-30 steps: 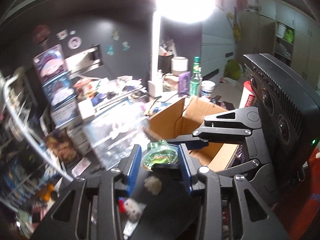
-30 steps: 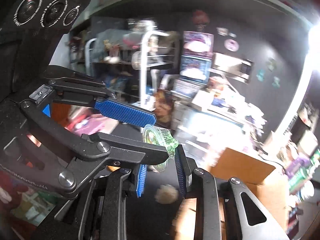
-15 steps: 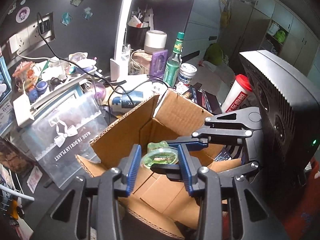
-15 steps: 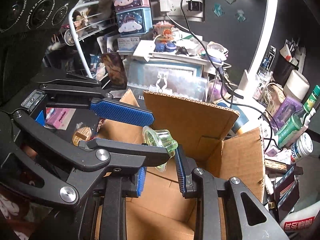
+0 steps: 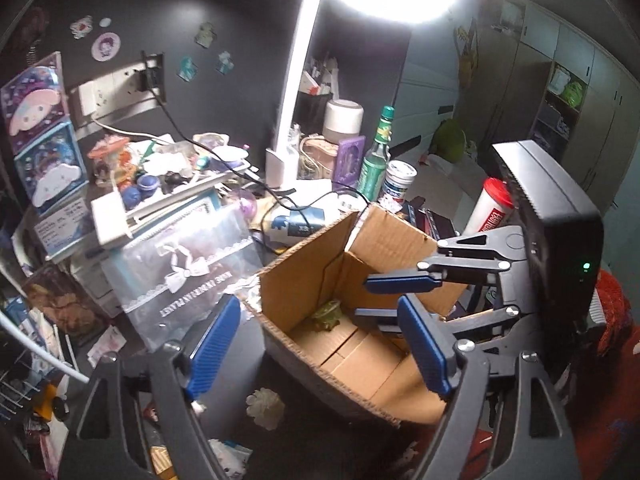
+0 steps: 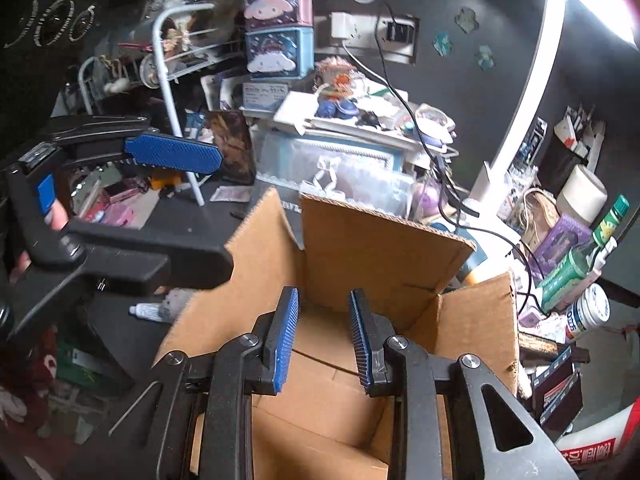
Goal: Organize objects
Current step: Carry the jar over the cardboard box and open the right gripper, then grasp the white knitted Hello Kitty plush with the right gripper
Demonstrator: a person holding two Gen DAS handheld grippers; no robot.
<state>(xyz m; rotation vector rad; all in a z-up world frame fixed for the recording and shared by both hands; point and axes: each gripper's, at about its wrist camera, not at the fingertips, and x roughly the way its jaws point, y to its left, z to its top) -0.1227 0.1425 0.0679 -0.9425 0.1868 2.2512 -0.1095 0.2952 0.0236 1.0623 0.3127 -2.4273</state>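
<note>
Box in the middle, clutter all around it

The cardboard box (image 5: 360,320) sits open on the desk (image 5: 248,344), a small cup (image 5: 328,316) inside on its floor. Left of it stands a clear storage case (image 5: 188,280); behind it, a lamp base (image 5: 280,168), a bottle (image 5: 374,160) and a jar (image 5: 398,180). In front lies a small fluffy ball (image 5: 264,402).

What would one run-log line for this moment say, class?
left gripper: open | right gripper: open | green cup: lying inside cardboard box | step: release
</note>
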